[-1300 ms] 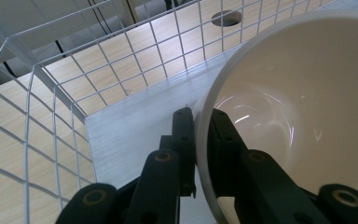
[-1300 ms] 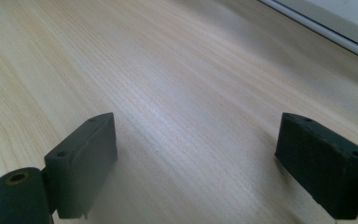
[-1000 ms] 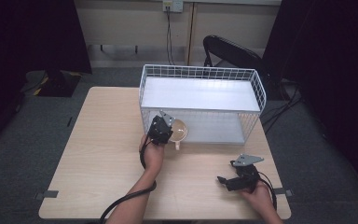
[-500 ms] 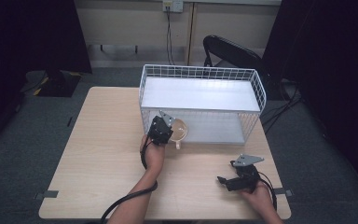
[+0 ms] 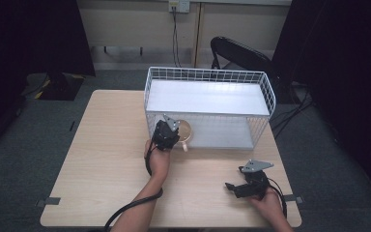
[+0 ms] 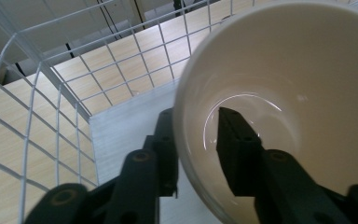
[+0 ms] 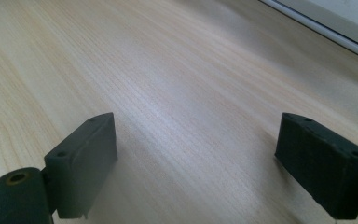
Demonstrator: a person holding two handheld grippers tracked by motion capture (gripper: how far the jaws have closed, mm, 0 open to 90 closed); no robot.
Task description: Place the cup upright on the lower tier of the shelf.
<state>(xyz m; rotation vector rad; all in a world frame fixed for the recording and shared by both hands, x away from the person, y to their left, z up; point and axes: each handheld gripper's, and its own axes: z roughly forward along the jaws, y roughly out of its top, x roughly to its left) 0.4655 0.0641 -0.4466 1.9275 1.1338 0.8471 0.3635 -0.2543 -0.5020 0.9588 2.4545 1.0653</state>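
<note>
A cream cup (image 6: 279, 107) sits on the lower floor of a white wire rack (image 5: 207, 77), at its front left corner, its small handle poking out toward the person in the high view. The left tongs (image 6: 198, 149) straddle the cup's near wall, one jaw outside the rim and one inside the bowl; the jaws have just been opening, and a sliver of space appears to separate the pads from the wall, though from this close it is hard to be sure that contact is fully broken. The step in hand looks like the release, with the cup set down inside the rack. The next move probably calls for spreading the jaws a little wider and drawing the left tongs straight back and up, so that the inner jaw clears the rim without tipping the cup or snagging the rack's wires. The right tongs (image 5: 249, 186) rest well apart at the front right of the wooden bench (image 5: 101, 159), jaws spread wide over bare wood in the right gripper view, holding nothing.
</note>
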